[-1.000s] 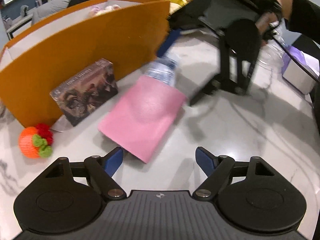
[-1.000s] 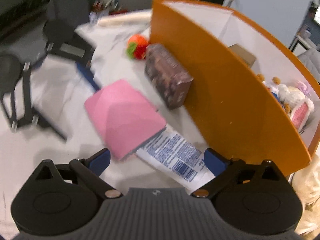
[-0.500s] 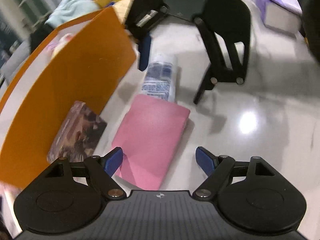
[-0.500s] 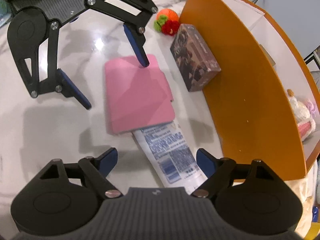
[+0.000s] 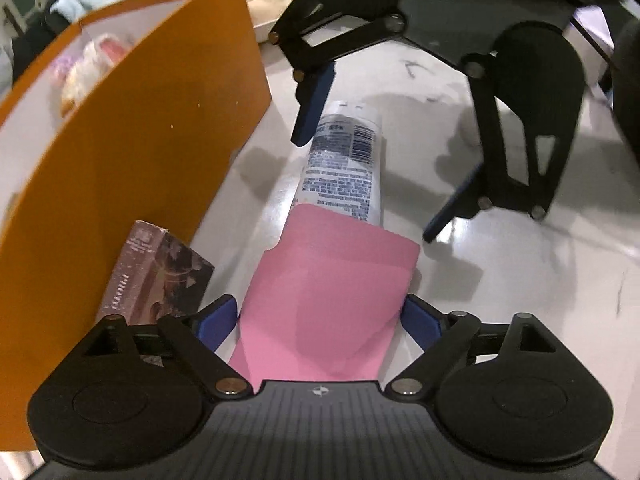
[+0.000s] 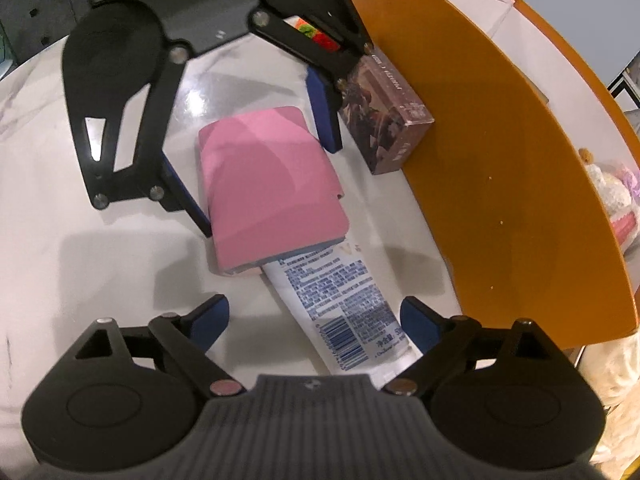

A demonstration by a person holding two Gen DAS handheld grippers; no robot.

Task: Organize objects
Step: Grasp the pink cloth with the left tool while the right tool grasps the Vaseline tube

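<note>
While both grippers' jaws widen, left gripper straddles pink wallet, right gripper straddles tube.

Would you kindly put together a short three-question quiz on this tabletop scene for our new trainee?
1. True or false: the pink wallet lies partly on top of the white tube.
2. Which item stands against the orange box? A) brown card box B) a mug C) a spoon
3. Fill in: the left hand-held gripper straddles the pink ____.

Key: 1 true; 2 A; 3 wallet. The left hand-held gripper's jaws have just been opening, either side of the wallet, not pressing it.
</note>
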